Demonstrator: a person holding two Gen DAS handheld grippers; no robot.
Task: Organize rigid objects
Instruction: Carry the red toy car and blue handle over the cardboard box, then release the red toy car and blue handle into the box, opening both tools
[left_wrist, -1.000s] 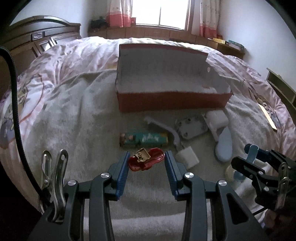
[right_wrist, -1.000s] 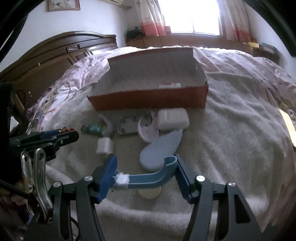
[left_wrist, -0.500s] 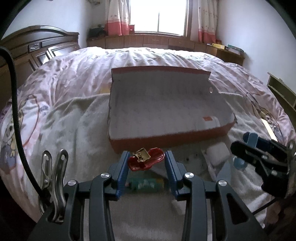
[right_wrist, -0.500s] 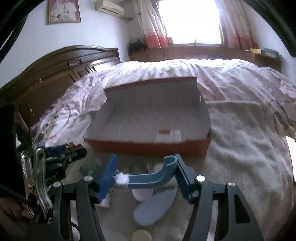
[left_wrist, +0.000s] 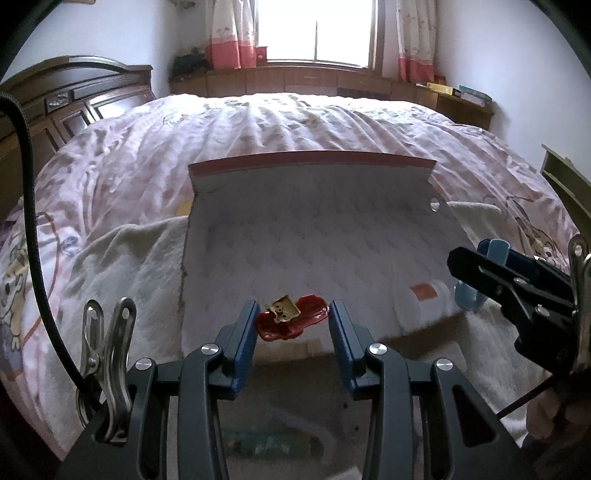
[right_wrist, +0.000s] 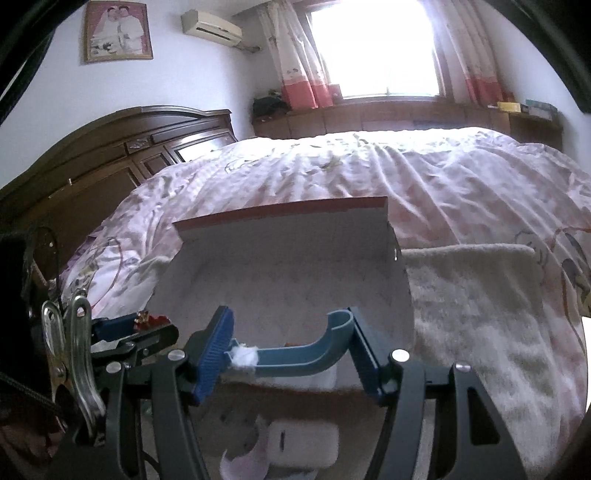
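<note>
I hold my left gripper (left_wrist: 291, 319) over the near edge of the open box (left_wrist: 314, 236) that sits on the bed (left_wrist: 295, 118). Its jaws are only a little way apart and they pinch a small red toy (left_wrist: 295, 321) with a gold square piece on top. The toy hangs between the blue pads (left_wrist: 245, 332), up above the white inside of the box. My right gripper (right_wrist: 291, 347) is also at the near edge of the box, on the right side of the left one. Its jaws are about half open and they press on the two ends of a bent blue plastic piece (right_wrist: 306, 350). A bit of white fluff (right_wrist: 243, 356) sticks to that piece next to the left pad. The box has red outside walls and a tall back flap. It lies on a cream fuzzy blanket (right_wrist: 480, 314) spread over the pink bedcover. Below my right gripper, on the blanket in front of the box, I see a white case (right_wrist: 303, 443) and a pale pink thing (right_wrist: 243, 461) beside it. Under my left gripper there is a green thing (left_wrist: 266, 441), but it is too blurry to tell what it is.
</note>
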